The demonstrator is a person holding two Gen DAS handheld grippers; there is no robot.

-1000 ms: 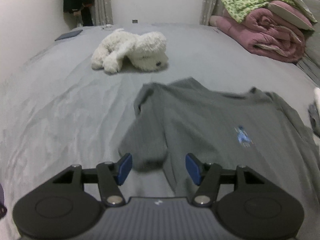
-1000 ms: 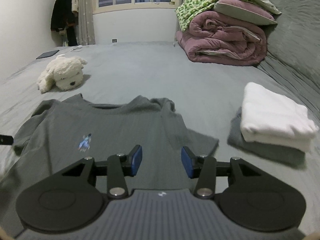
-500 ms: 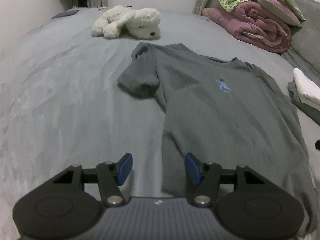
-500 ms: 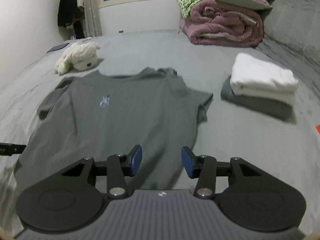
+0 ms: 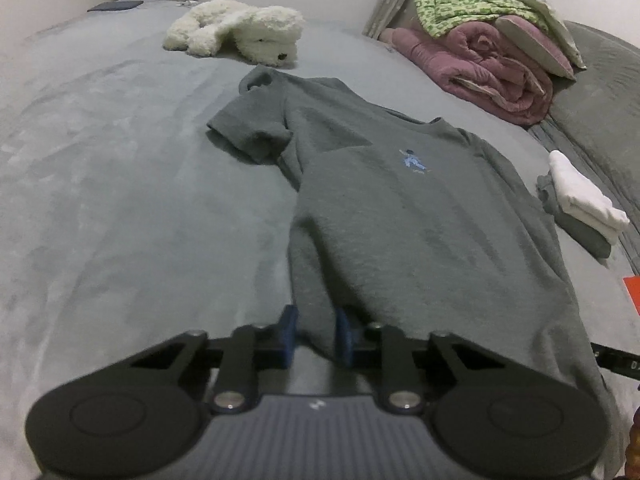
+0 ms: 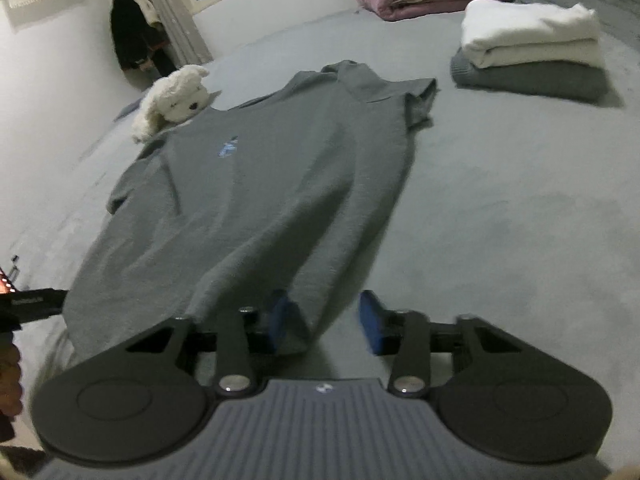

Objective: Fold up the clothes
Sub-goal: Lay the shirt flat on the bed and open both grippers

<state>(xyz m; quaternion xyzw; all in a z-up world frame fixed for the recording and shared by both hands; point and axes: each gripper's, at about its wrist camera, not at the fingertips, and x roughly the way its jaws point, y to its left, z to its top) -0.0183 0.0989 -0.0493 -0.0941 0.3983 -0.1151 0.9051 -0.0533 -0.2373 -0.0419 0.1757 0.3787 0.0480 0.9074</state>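
The grey T-shirt [image 5: 420, 208] lies flat down the middle of the bed [image 5: 120, 200], collar toward the top of the frame, hem right at the tools. And there's the grab: the left gripper [image 5: 316, 338] has just been closing and now pinches the hem's left corner between its blue pads. The right gripper [image 6: 326, 322] has been closing too, with the hem's right corner between its jaws, yet a gap shows beside the right pad, so it isn't clamped yet. A second ago both tools stood wide apart up by the sleeves; now they've dropped low to the bottom edge. To my eye that sets up lifting the hem toward the collar. Beyond the shirt: the white stuffed dog [image 5: 240, 32] upper left, folded clothes [image 6: 528, 52] upper right, and pink bedding [image 5: 480, 64] behind.
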